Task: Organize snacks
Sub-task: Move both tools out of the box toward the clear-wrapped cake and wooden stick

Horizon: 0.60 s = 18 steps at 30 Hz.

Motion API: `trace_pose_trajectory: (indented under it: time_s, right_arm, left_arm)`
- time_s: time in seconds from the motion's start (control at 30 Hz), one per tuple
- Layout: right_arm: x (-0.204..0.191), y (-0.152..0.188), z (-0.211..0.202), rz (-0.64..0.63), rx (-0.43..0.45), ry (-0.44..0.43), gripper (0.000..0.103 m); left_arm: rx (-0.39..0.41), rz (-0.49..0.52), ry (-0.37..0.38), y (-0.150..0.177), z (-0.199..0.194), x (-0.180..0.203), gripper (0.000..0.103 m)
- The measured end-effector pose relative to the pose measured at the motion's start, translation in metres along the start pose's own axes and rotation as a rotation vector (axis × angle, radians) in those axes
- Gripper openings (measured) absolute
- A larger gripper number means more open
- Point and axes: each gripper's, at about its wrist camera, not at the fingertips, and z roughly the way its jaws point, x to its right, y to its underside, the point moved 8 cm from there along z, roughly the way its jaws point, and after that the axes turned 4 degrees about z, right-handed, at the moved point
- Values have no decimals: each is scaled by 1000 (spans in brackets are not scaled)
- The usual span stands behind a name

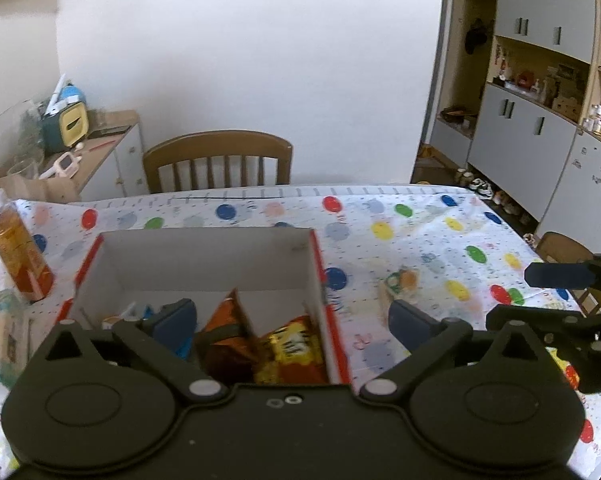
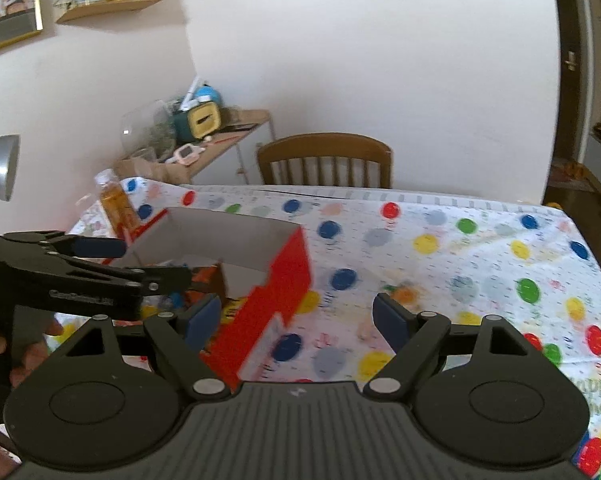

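Observation:
A red cardboard box [image 1: 204, 258] with white inner walls and a divider stands on the table. It holds orange and yellow snack packets [image 1: 288, 350] and some smaller items in its left part. My left gripper [image 1: 294, 322] is open and empty, hovering over the box's near end. A small wrapped snack [image 1: 400, 282] lies on the cloth right of the box; it also shows blurred in the right wrist view [image 2: 404, 294]. My right gripper [image 2: 298, 318] is open and empty, above the box's red side [image 2: 276, 300] and the cloth. The left gripper [image 2: 136, 260] shows at the left of the right wrist view.
An orange drink bottle [image 1: 18, 248] stands left of the box. The table wears a white cloth with coloured dots [image 1: 440, 240]. A wooden chair [image 1: 218, 162] is at the far edge, another chair [image 1: 560, 248] at the right. A cluttered sideboard [image 1: 60, 148] is back left.

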Motion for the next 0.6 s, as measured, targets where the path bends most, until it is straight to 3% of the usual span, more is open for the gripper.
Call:
trace_pose_trajectory:
  time_s: [0.2, 0.6]
  right_arm:
    - [39, -5, 2, 40, -2, 50, 83]
    - [104, -24, 44, 129, -53, 144, 83]
  left_arm:
    - [5, 16, 33, -4, 11, 28, 103]
    - [-7, -19, 15, -7, 56, 76, 103]
